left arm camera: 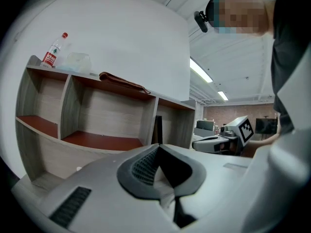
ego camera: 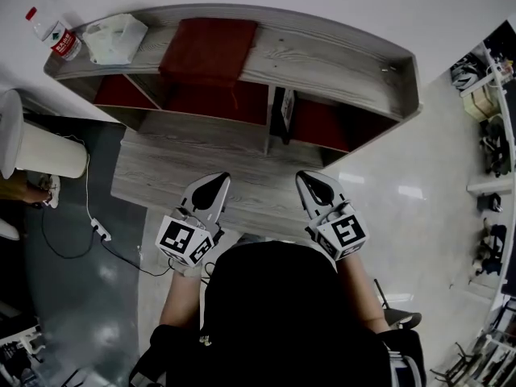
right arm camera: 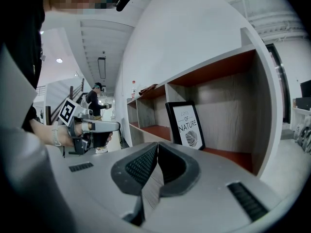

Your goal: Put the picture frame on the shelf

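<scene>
The black picture frame stands upright in the right compartment of the grey wooden shelf, on its red floor. In the right gripper view the picture frame shows a white print with a leaf. In the left gripper view only the picture frame's dark edge shows beside a divider. My left gripper and right gripper hover side by side over the low wooden platform, well short of the frame. Both are shut with nothing between the jaws, as each gripper view confirms: left gripper, right gripper.
On the shelf top lie a red-capped bottle, a clear plastic tub and a dark red cloth. A white cylinder and a power strip with cable are at the left. Racks line the right side.
</scene>
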